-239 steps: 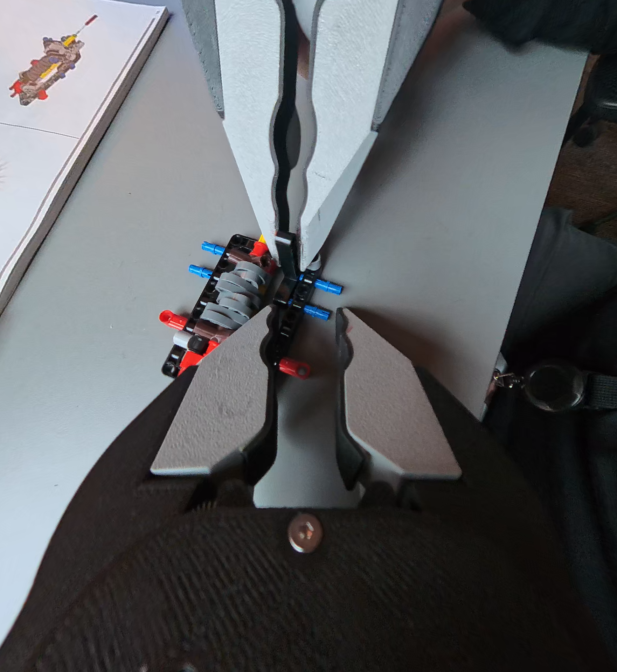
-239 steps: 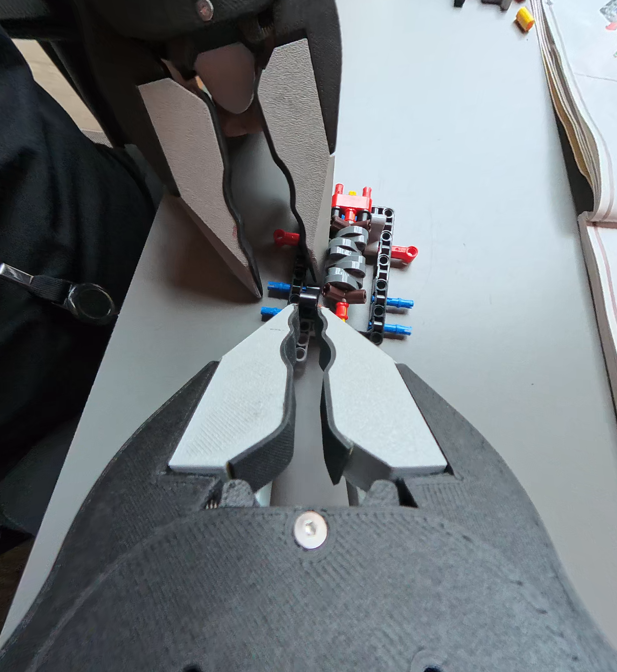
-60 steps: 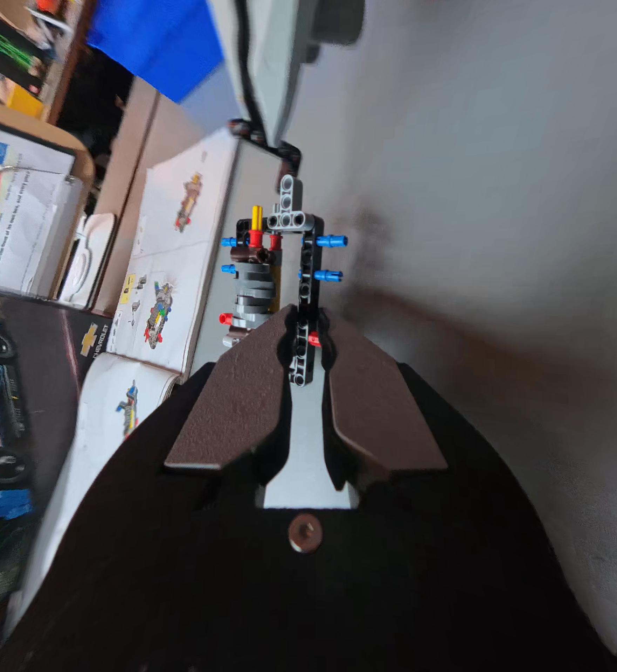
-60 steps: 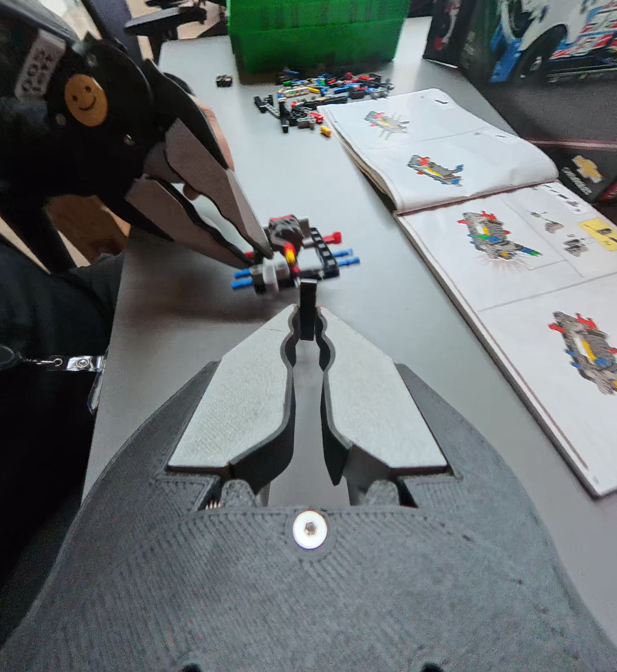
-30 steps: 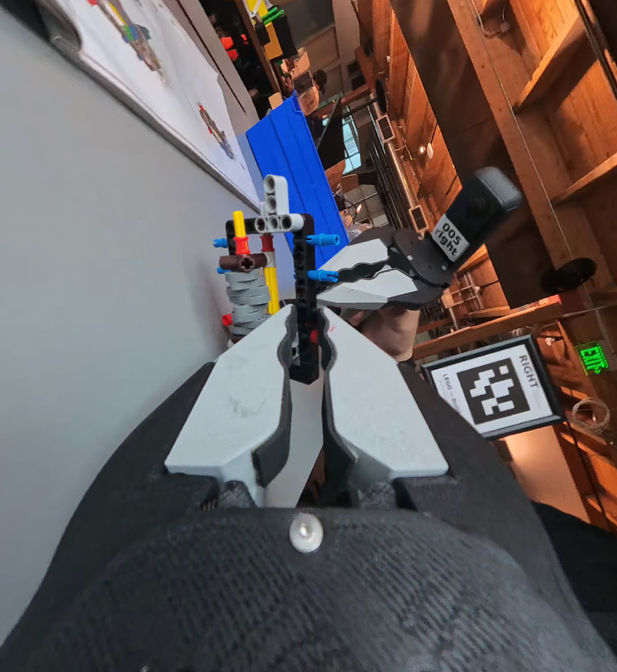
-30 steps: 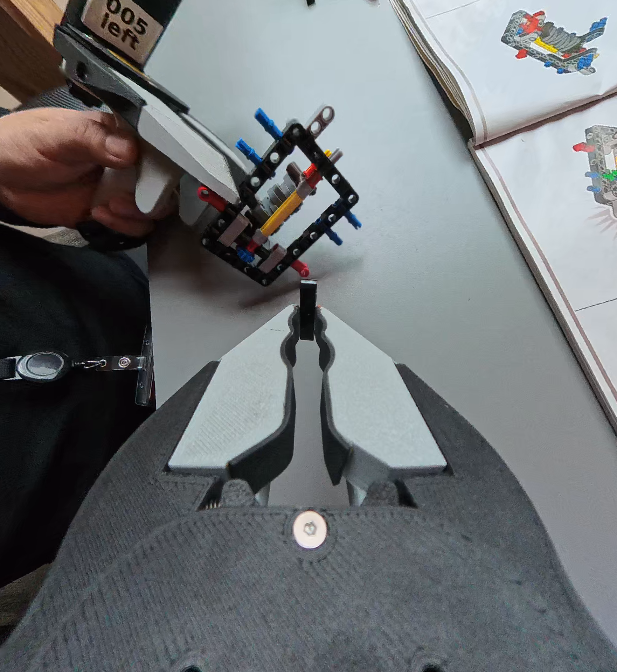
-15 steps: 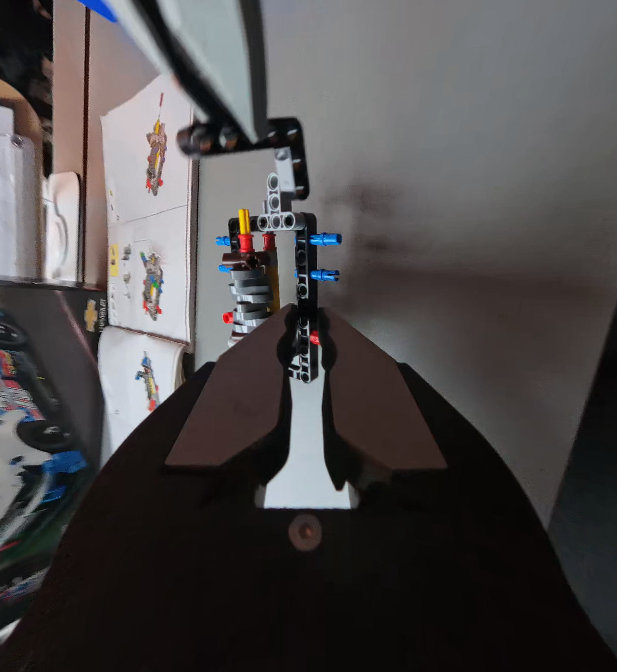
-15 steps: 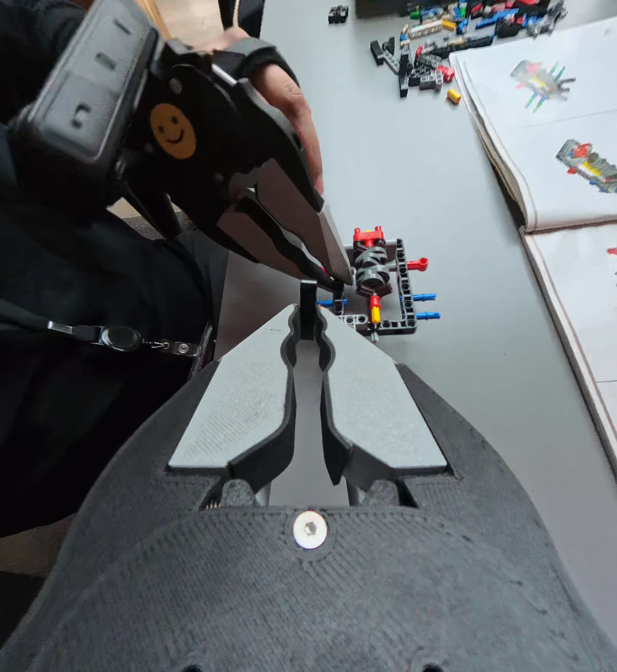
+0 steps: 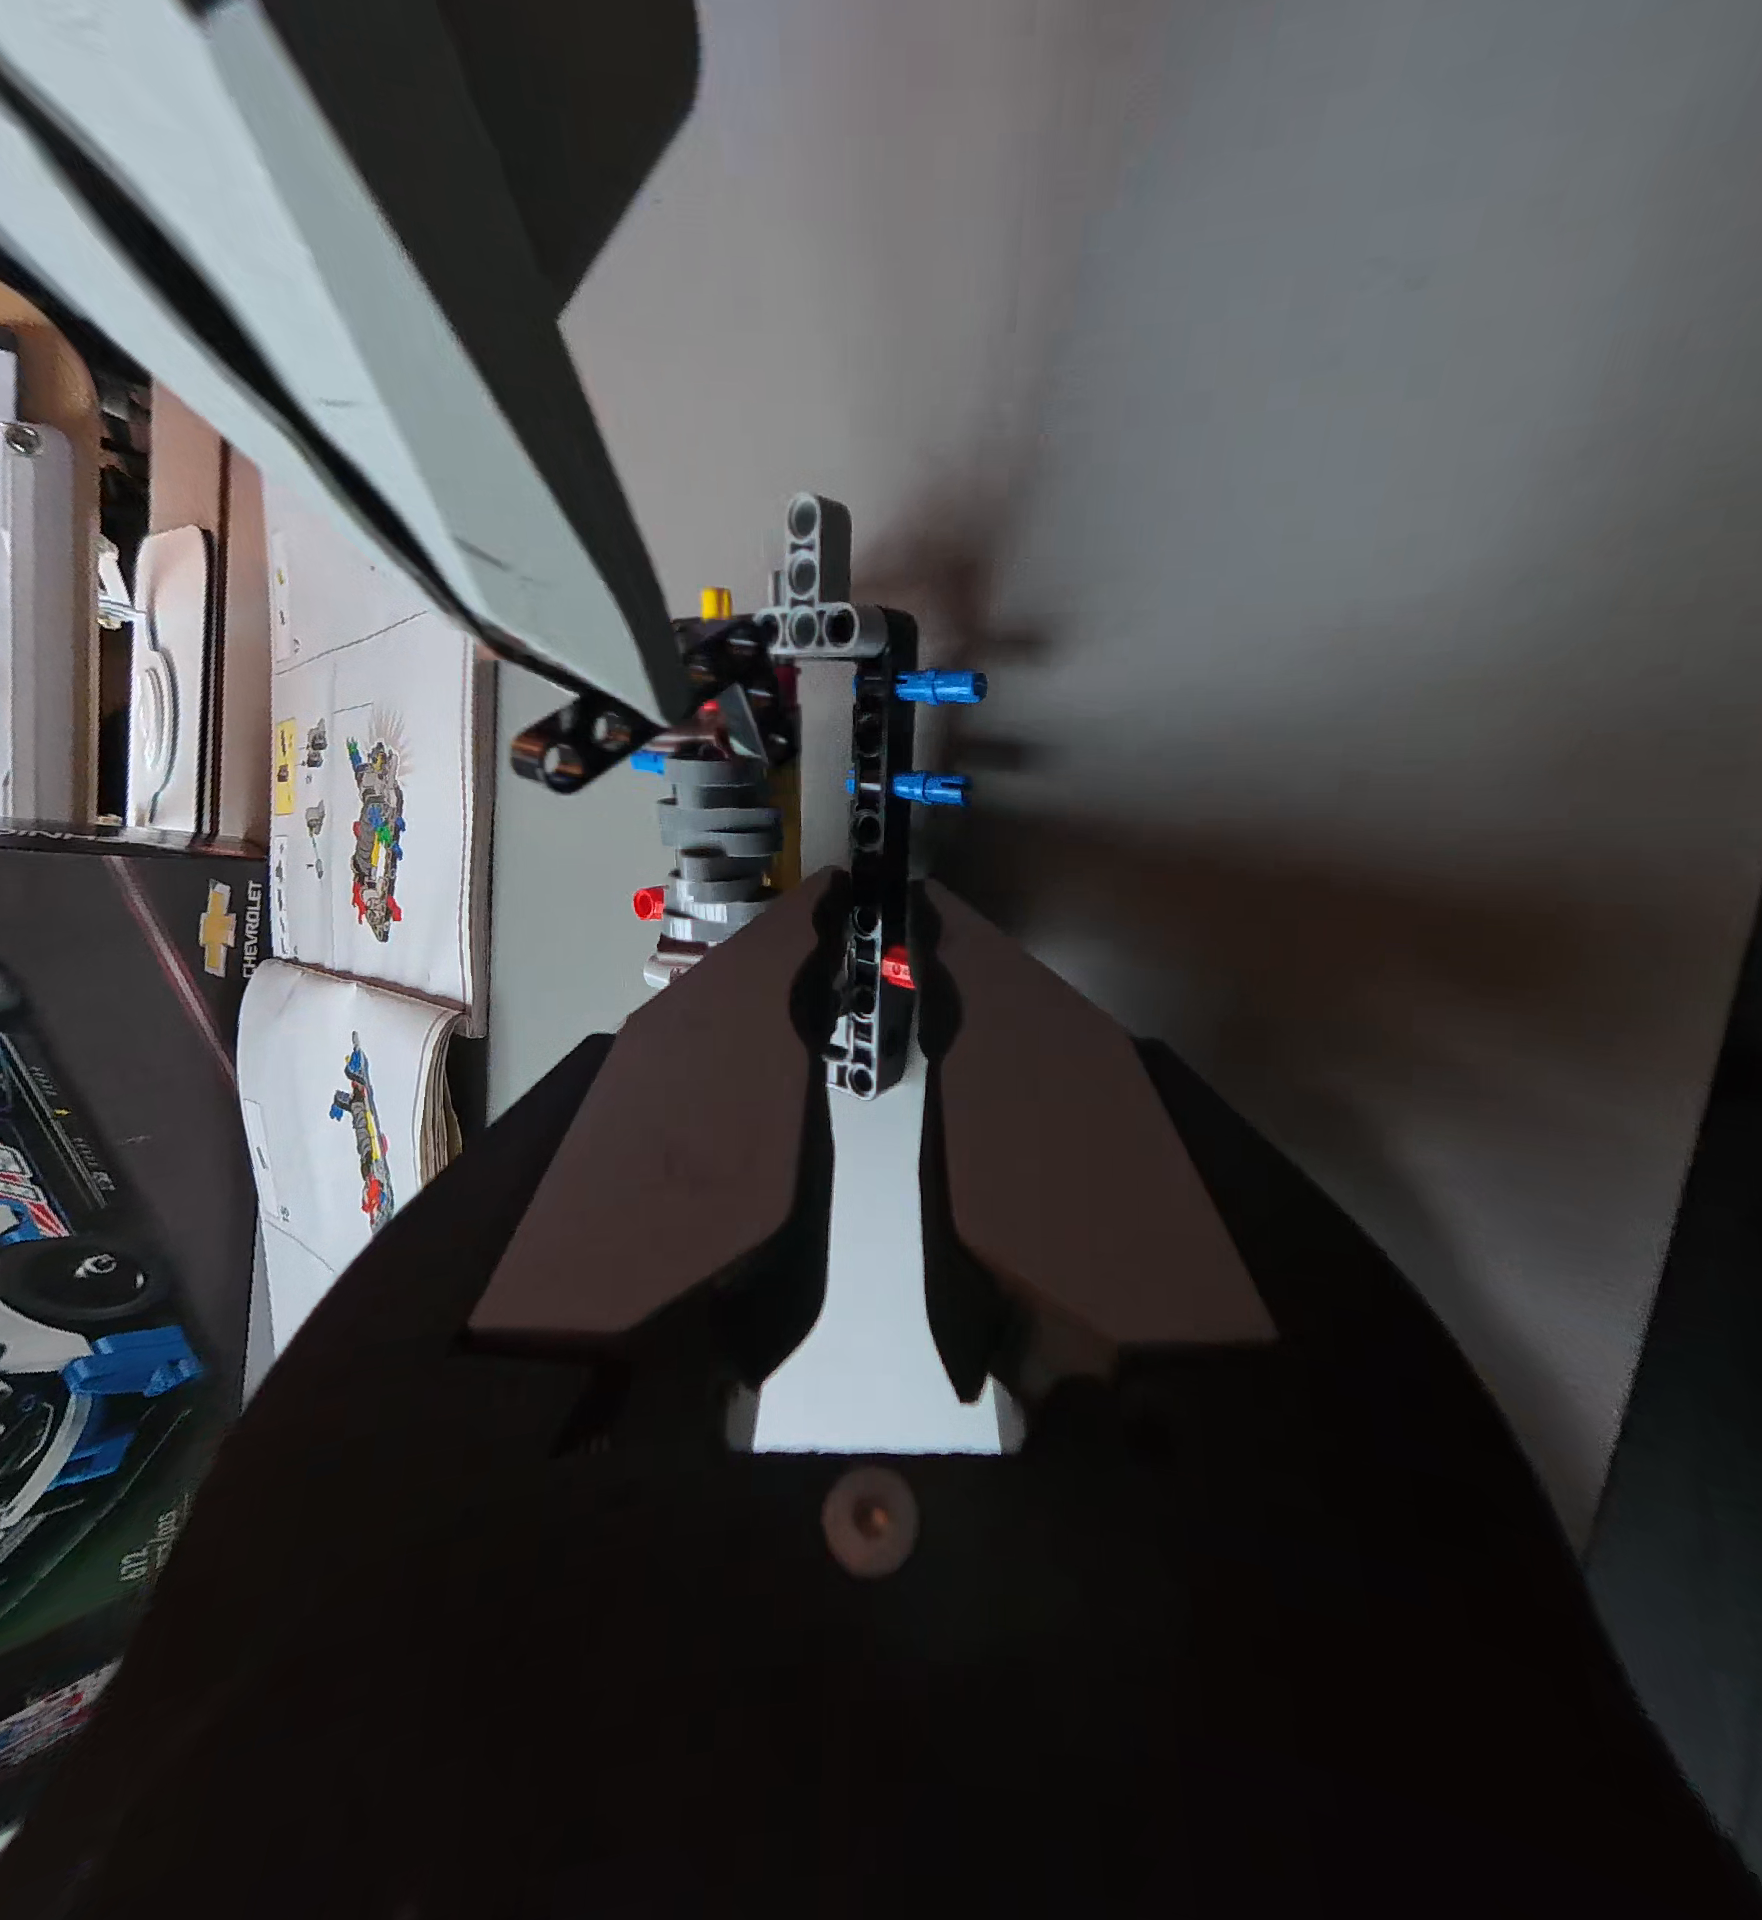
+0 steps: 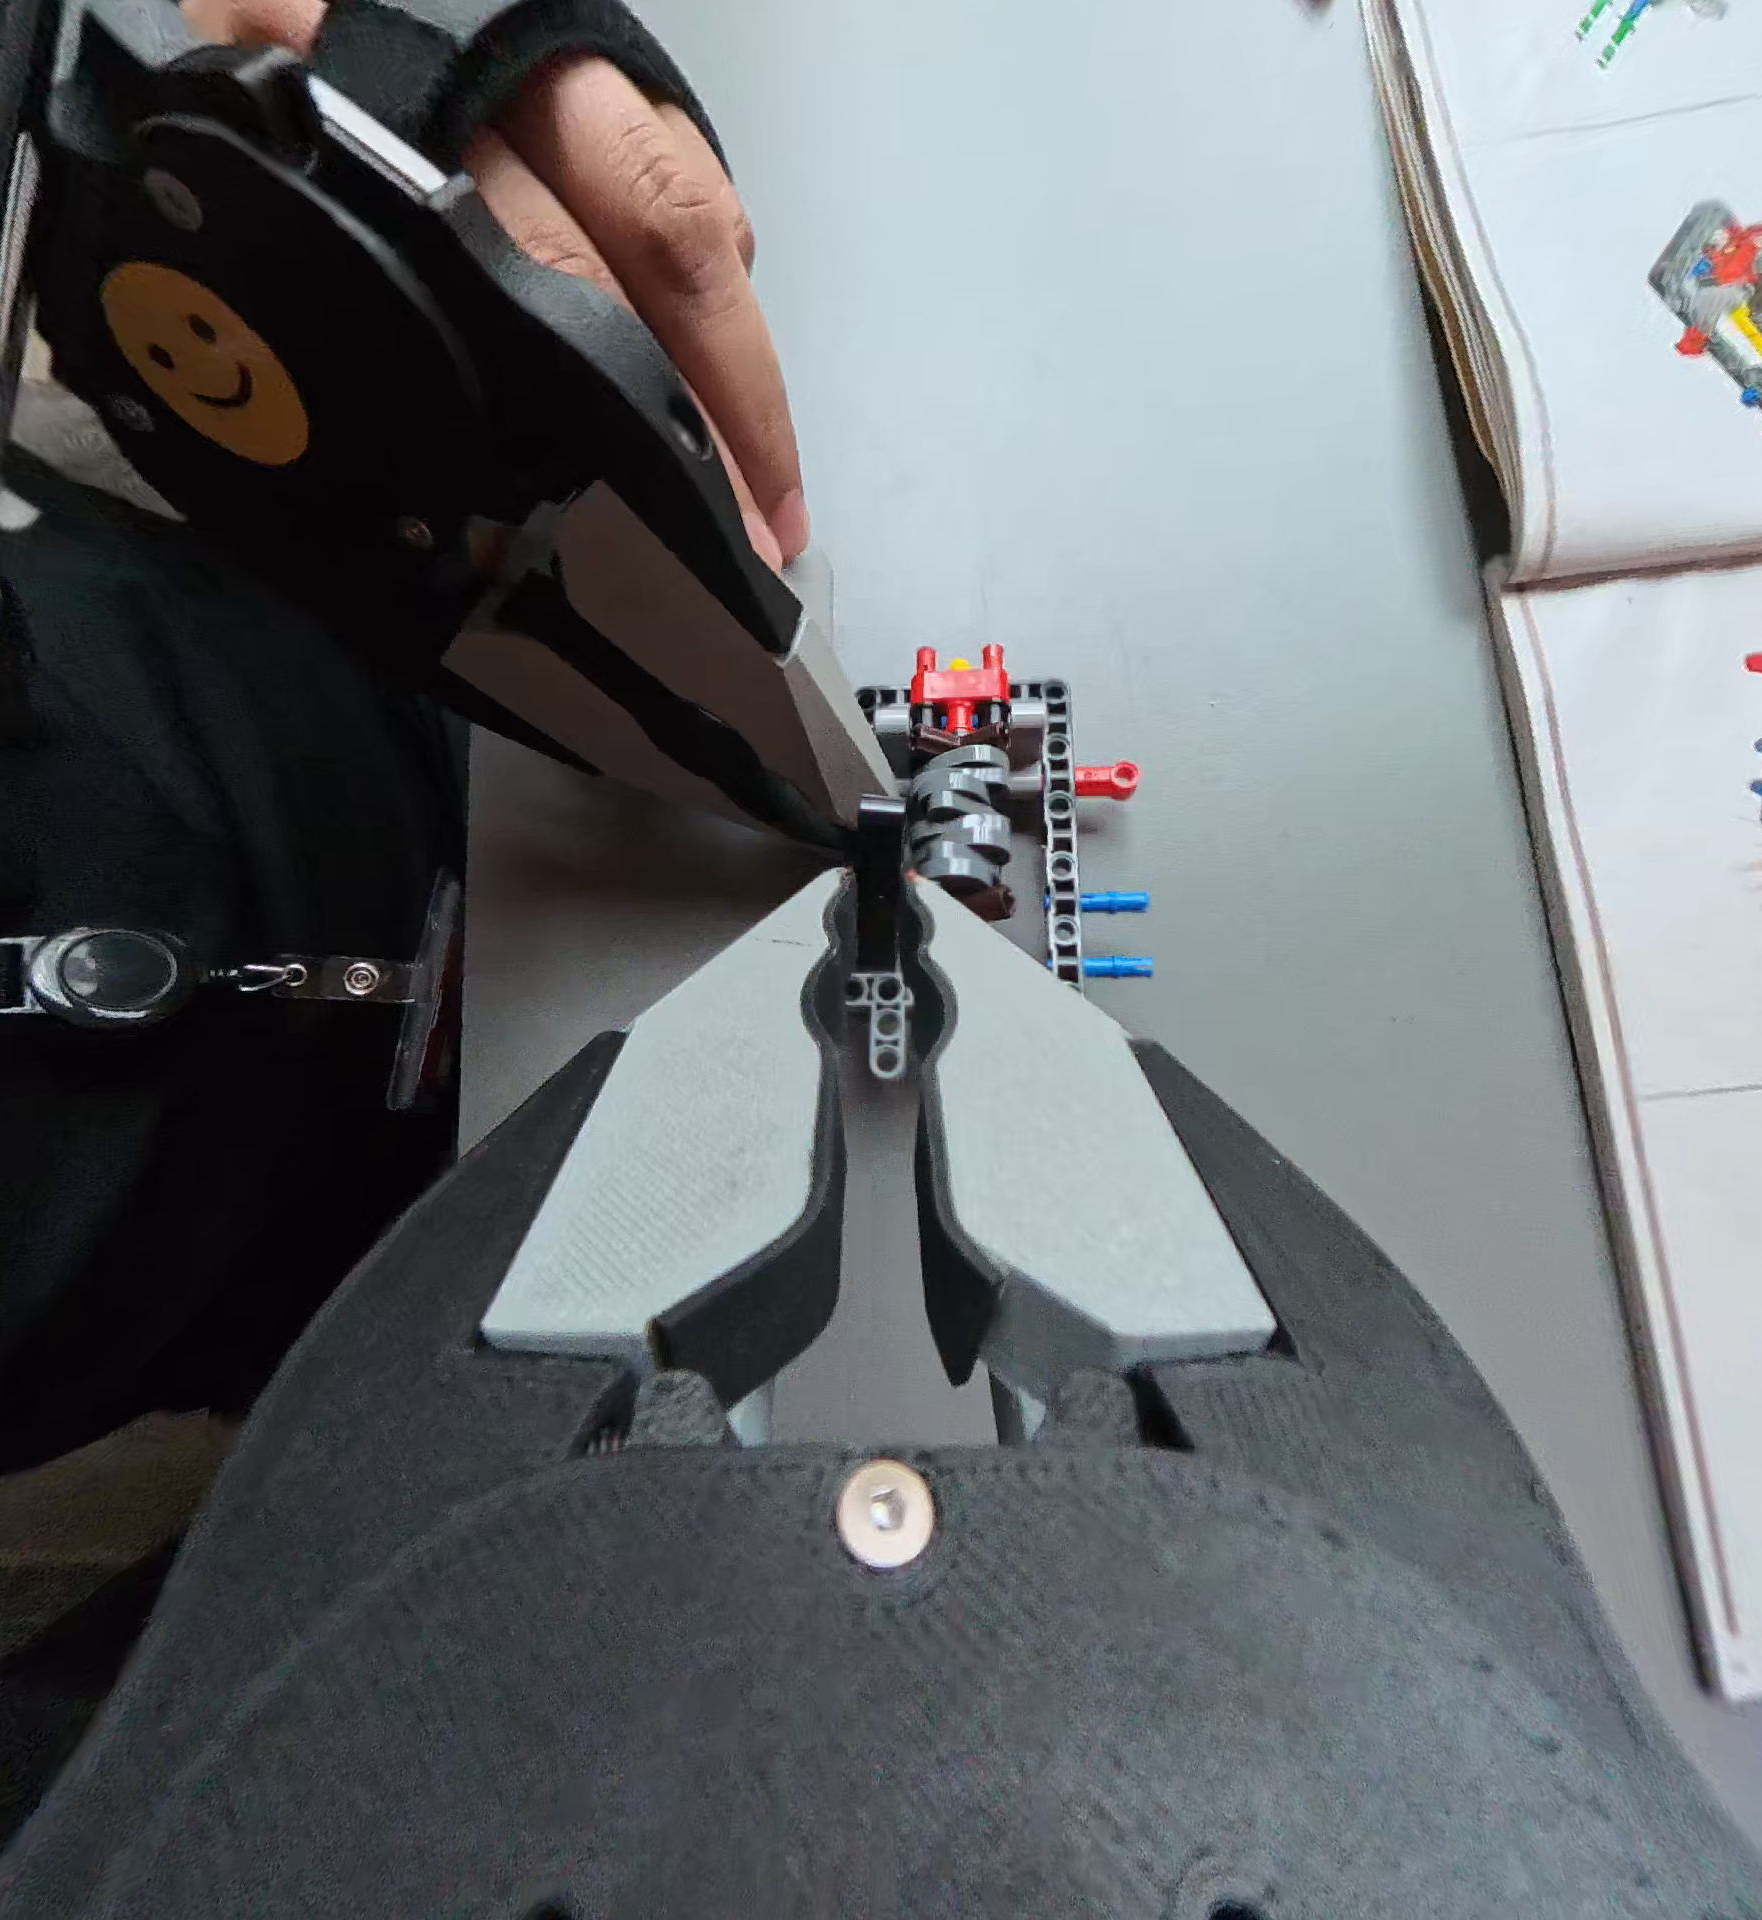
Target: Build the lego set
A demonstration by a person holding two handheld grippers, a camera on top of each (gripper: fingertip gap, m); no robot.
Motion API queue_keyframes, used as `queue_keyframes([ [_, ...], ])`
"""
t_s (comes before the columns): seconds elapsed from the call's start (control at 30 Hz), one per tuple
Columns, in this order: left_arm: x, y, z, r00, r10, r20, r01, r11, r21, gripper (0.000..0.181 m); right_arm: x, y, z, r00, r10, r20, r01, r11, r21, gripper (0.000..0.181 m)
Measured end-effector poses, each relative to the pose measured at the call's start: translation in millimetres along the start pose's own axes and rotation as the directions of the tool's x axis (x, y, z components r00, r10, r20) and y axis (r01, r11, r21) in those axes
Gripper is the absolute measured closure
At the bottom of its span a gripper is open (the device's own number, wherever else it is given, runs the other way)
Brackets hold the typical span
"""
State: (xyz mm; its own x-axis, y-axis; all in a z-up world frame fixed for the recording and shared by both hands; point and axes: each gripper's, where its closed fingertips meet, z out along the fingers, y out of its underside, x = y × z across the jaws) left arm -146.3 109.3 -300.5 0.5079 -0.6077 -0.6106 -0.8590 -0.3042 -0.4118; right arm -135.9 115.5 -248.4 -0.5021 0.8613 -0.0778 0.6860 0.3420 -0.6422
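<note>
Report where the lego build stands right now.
Done: a black frame with grey crank pieces, a red block and blue pins is assembled. In hand: the left gripper clamps that frame while the right gripper brings a black beam against it. Left: seating the beam; the instruction booklet pictures a fuller model.

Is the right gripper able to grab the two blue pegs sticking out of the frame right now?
Probably not yet. The right gripper is shut on a black beam, so its fingers are full. The blue pegs themselves stick out uncovered on the frame's far side.
</note>
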Motion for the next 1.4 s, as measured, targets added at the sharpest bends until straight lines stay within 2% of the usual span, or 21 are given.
queue_keyframes([
  [0.13, -7, -7, 1, 0.996, -0.081, 0.028, 0.080, 0.996, 0.035, 0.174, 10, -8, -10, 0.998, 0.064, 0.013, -0.060, 0.975, -0.213, 0.177],
  [0.27, -17, -25, -2, 0.963, -0.268, 0.034, 0.261, 0.954, 0.150, 0.173, 14, -29, -17, 0.997, 0.066, 0.033, -0.048, 0.919, -0.390, 0.177],
  [0.37, -27, -42, -6, 0.889, -0.457, -0.011, 0.443, 0.855, 0.268, 0.173, 11, -33, -22, 0.996, 0.080, 0.041, -0.042, 0.820, -0.570, 0.177],
  [0.43, -33, -50, -9, 0.829, -0.556, -0.058, 0.541, 0.772, 0.334, 0.173, 6, -37, -21, 0.995, 0.087, 0.044, -0.039, 0.768, -0.639, 0.177],
  [0.5, -36, -57, -13, 0.774, -0.622, -0.123, 0.614, 0.688, 0.387, 0.173, 5, -38, -21, 0.997, 0.072, 0.033, -0.028, 0.713, -0.701, 0.177],
  [0.57, -38, -60, -16, 0.737, -0.658, -0.155, 0.654, 0.636, 0.409, 0.173, 6, -41, -22, 0.999, 0.036, 0.014, -0.014, 0.673, -0.739, 0.177],
  [0.63, -41, -63, -20, 0.719, -0.674, -0.172, 0.668, 0.601, 0.438, 0.173, 5, -50, -21, 1.000, 0.025, 0.006, -0.013, 0.688, -0.726, 0.177],
  [0.7, -44, -64, -24, 0.685, -0.699, -0.206, 0.700, 0.554, 0.451, 0.173, 5, -61, -22, 0.999, 0.032, -0.001, -0.024, 0.747, -0.664, 0.177],
  [0.77, -49, -69, -36, 0.603, -0.729, -0.326, 0.768, 0.418, 0.485, 0.173, 15, -74, -29, 0.999, 0.026, -0.048, -0.048, 0.835, -0.548, 0.177],
  [0.83, -54, -69, -46, 0.448, -0.745, -0.494, 0.855, 0.194, 0.481, 0.173, 21, -88, -44, 0.995, 0.066, -0.074, -0.090, 0.918, -0.386, 0.177],
  [0.9, -56, -61, -46, 0.252, -0.735, -0.629, 0.921, -0.018, 0.390, 0.173, 25, -100, -61, 0.991, 0.097, -0.089, -0.114, 0.971, -0.212, 0.177],
  [0.93, -58, -56, -43, 0.154, -0.722, -0.674, 0.937, -0.110, 0.332, 0.173, 26, -97, -68, 0.989, 0.123, -0.083, -0.136, 0.976, -0.168, 0.177],
  [1.0, -58, -47, -37, 0.001, -0.701, -0.713, 0.946, -0.231, 0.228, 0.173, 30, -82, -74, 0.982, 0.173, -0.082, -0.184, 0.971, -0.152, 0.177],
  [1.07, -58, -42, -30, -0.106, -0.679, -0.726, 0.937, -0.313, 0.156, 0.171, 35, -61, -72, 0.971, 0.228, -0.067, -0.237, 0.955, -0.178, 0.177],
  [1.1, -57, -43, -27, -0.164, -0.652, -0.741, 0.928, -0.356, 0.108, 0.163, 37, -52, -69, 0.966, 0.251, -0.061, -0.258, 0.947, -0.191, 0.177],
  [1.17, -46, -48, -19, -0.253, -0.618, -0.745, 0.926, -0.377, -0.001, 0.166, 41, -34, -63, 0.959, 0.279, -0.055, -0.284, 0.933, -0.221, 0.177],
  [1.2, -41, -50, -16, -0.277, -0.619, -0.735, 0.925, -0.378, -0.030, 0.162, 41, -26, -60, 0.956, 0.288, -0.050, -0.292, 0.928, -0.232, 0.177],
  [1.23, -36, -50, -14, -0.310, -0.625, -0.717, 0.920, -0.387, -0.060, 0.145, 40, -20, -56, 0.955, 0.295, -0.043, -0.297, 0.925, -0.237, 0.177],
  [1.27, -31, -53, -16, -0.318, -0.618, -0.719, 0.924, -0.372, -0.088, 0.138, 38, -15, -53, 0.953, 0.301, -0.035, -0.301, 0.923, -0.240, 0.177],
  [1.4, -12, -46, -31, -0.349, -0.631, -0.693, 0.924, -0.355, -0.142, 0.122, 31, 3, -42, 0.954, 0.299, -0.025, -0.296, 0.921, -0.252, 0.177],
])
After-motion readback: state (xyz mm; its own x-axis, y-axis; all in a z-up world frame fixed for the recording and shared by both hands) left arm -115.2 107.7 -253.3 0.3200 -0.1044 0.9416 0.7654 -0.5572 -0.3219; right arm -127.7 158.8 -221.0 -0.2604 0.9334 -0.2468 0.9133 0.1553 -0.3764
